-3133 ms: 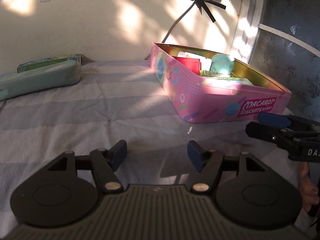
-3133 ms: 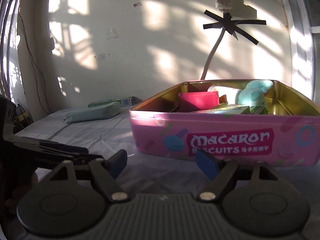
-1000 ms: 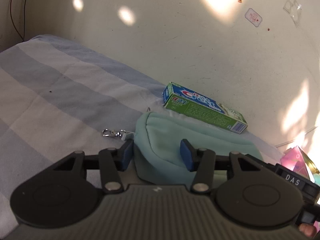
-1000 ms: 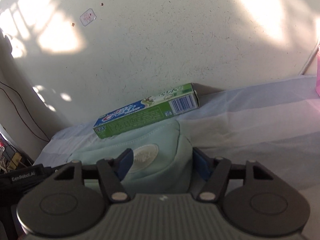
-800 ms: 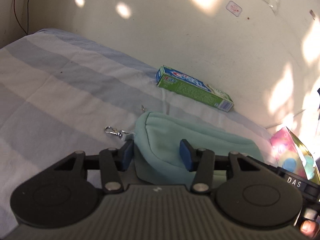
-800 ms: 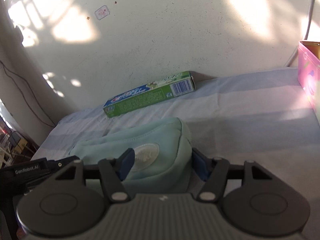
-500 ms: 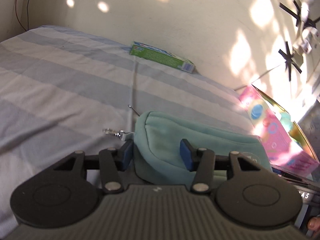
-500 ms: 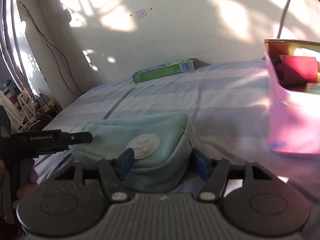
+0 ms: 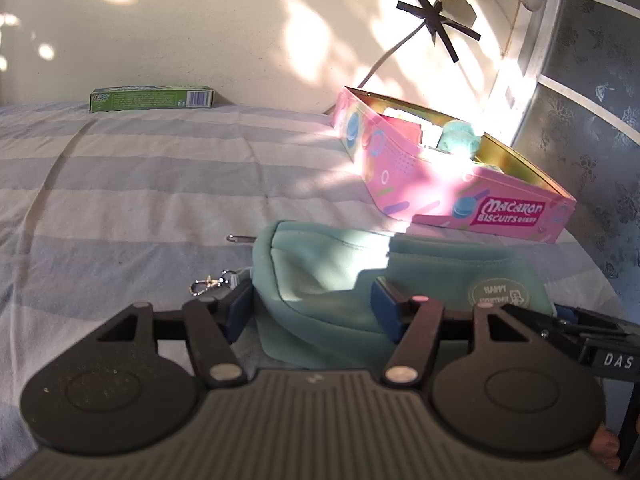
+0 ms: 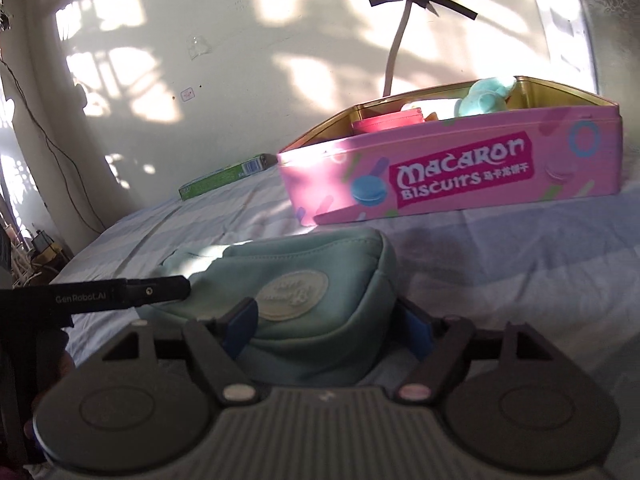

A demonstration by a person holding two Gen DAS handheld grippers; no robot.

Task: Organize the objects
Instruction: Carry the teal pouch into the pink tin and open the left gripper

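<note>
**A:** Start with the striped bedsheet [image 9: 140,184]: it fills your left view, and it is soft, so nothing on it sits firm. At 2 o'clock in that view stands the pink biscuit tin [image 9: 404,184], open, with a red item and a teal plush already inside.

**B:** And the pouch?

**A:** The mint pouch [image 9: 320,280] is at 6 o'clock in both views, just short of the tin's near wall. You have it from 2 ends. Your left gripper [image 9: 312,304] is closed about its zipper end, 1 blue pad against each side. Your right gripper [image 10: 330,326] pinches the end with the round badge [image 10: 292,296] the same way.

**B:** What can go wrong?

**A:** I judge 3 things. The pouch is limp, so if your 2 hands drift apart or rise unevenly, it may sag or slide out of 1 grip. The tin looks fairly full, so a long pouch could catch on the rim and tip or shove the tin. The small clasp [image 9: 208,282] dangling at 9 o'clock of the pouch may snag the sheet or the tin's edge.

**B:** The toothpaste box [image 9: 152,99]?

**A:** At 11 o'clock by the wall, well apart, still to be sorted.
</note>
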